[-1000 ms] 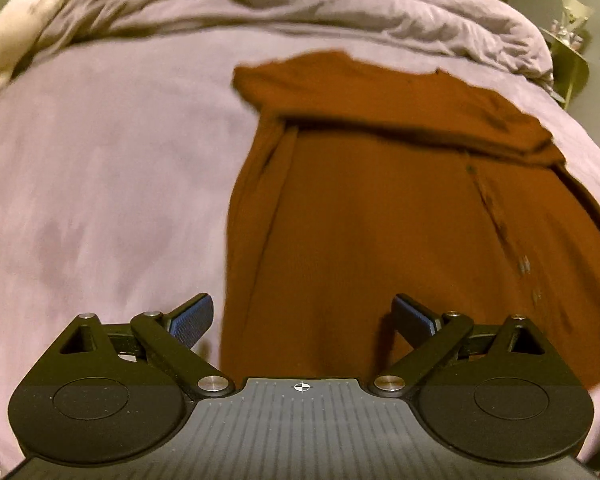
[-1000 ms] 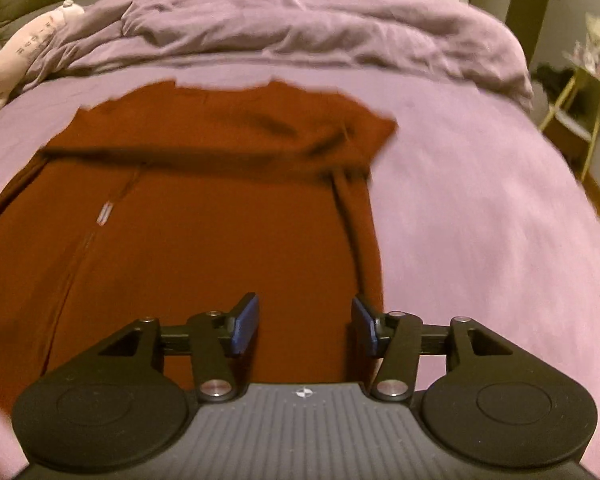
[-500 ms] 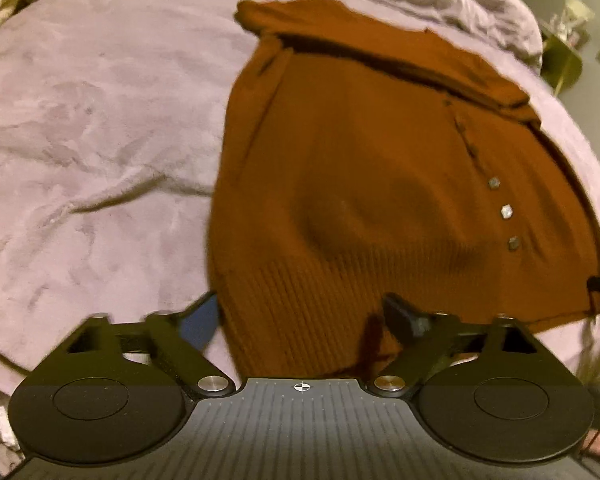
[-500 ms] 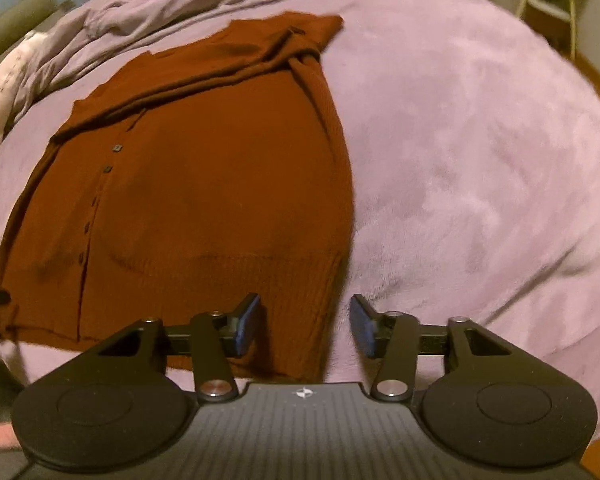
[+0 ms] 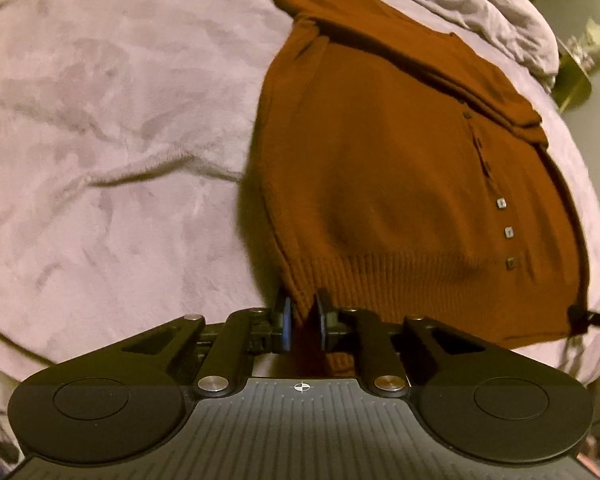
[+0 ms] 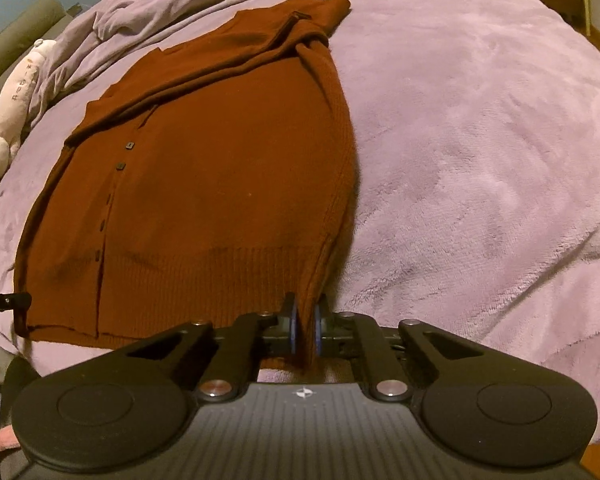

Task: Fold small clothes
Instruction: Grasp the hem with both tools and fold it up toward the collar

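Observation:
A rust-brown knit cardigan point(image 5: 388, 184) with square buttons lies flat on the lilac bed cover point(image 5: 112, 152), sleeves folded across its top. My left gripper point(image 5: 303, 322) is shut on the hem's near left corner. In the right wrist view the cardigan point(image 6: 220, 184) spreads ahead and to the left. My right gripper point(image 6: 305, 330) is shut on the hem's near right corner. The pinched cloth stands up a little between each pair of pads.
A bunched lilac duvet point(image 6: 172, 4) lies beyond the cardigan. A white plush toy point(image 6: 8, 116) lies at the bed's left side. A small side table point(image 5: 576, 76) stands to the right of the bed. The bed's near edge is just below both grippers.
Both grippers came back toward the near hem and dropped low. Each went from open to shut on a hem corner.

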`<state>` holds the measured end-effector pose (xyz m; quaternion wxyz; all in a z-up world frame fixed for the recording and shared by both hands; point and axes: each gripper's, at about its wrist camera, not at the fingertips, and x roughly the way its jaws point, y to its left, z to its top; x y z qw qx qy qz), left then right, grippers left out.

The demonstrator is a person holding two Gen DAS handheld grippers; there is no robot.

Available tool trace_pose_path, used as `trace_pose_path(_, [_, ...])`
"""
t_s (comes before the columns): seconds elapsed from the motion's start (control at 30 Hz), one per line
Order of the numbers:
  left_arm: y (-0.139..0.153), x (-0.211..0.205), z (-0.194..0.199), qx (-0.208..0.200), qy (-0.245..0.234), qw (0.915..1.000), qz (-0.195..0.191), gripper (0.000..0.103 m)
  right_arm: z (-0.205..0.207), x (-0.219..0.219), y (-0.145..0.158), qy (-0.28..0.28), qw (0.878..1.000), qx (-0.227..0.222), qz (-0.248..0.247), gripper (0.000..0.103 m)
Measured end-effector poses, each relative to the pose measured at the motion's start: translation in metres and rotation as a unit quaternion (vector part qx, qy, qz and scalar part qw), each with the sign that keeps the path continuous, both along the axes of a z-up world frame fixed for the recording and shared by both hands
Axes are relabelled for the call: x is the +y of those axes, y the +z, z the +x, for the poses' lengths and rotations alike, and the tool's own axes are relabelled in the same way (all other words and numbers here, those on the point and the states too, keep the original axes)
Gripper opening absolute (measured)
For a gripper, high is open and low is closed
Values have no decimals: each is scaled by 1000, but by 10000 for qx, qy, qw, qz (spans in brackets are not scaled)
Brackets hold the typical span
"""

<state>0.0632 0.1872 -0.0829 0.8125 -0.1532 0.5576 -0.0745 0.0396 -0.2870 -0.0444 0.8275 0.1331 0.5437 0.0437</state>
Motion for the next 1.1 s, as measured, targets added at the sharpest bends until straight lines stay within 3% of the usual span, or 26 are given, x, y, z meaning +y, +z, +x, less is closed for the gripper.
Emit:
trace_pose_path(0.07, [-1, 1, 0, 20, -51, 10000, -40, 16, 1, -3, -1, -38, 10000, 44, 47, 7])
trace_pose_path(0.13, [0, 1, 2, 32, -188, 9997, -143, 35, 1, -3, -2, -32, 9999, 84, 64, 8])
trace_pose_path(0.2, [1, -4, 2, 32, -336, 9993, -172, 36, 3, -2, -2, -4, 9999, 150, 78, 8])
trace_pose_path(0.27, [-1, -11, 5, 79, -566, 9983, -63, 31, 5, -3, -3, 8, 9997, 198, 107, 8])
trace_pose_path(0.33, [-2, -15, 8, 147, -708, 9974, -9, 16, 8, -4, -5, 0, 9995, 253, 173, 8])
trace_pose_path(0.43, [2, -16, 12, 192, -777, 9967, -136, 11, 11, -7, -5, 4, 9991, 297, 303, 6])
trace_pose_path(0.6, [35, -7, 23, -204, -565, 9928, -1039, 8, 17, -20, 3, -258, 9926, 261, 1154, 5])
trace_pose_path(0.67, [52, -4, 33, -512, -485, 9903, -1198, 8, 26, -26, 12, -404, 9875, 111, 1519, 5])
trace_pose_path(0.8, [77, 7, 73, -1006, -156, 9822, -1576, 7, 59, -29, 34, -492, 9824, -401, 1754, 5])
trace_pose_path(0.97, [84, 9, 136, -1517, 188, 9786, -1379, 7, 122, -19, 54, -421, 9834, -1144, 1342, 5])
trace_pose_path(1.1, [73, 9, 181, -1669, 470, 9805, -929, 8, 171, -9, 53, -445, 9842, -1503, 828, 5])
